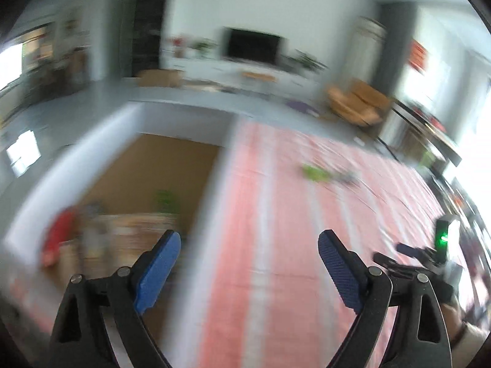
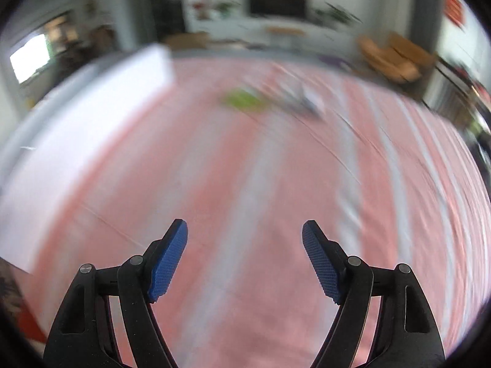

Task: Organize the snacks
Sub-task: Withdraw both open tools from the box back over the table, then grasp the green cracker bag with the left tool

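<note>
Both views are blurred by motion. My left gripper point(image 1: 248, 239) is open and empty, over the right wall of an open box point(image 1: 214, 184) with white walls and a brown floor. Inside the box lie a red pack point(image 1: 58, 239), pale packs point(image 1: 135, 230) and a green one point(image 1: 167, 201). A green snack pack point(image 1: 316, 173) and a grey one point(image 1: 348, 179) lie on the red-and-white striped cloth point(image 1: 291, 245). My right gripper point(image 2: 244, 233) is open and empty above the cloth point(image 2: 245, 168); the green pack point(image 2: 244, 99) and grey pack point(image 2: 307, 99) lie far ahead. The right gripper also shows in the left wrist view point(image 1: 402, 250).
The box's white wall point(image 2: 76, 141) stands at the left in the right wrist view. Behind the table are a TV point(image 1: 253, 47) on a white cabinet, cardboard boxes point(image 1: 357, 102) on the floor and a dark shelf point(image 1: 429, 135) at the right.
</note>
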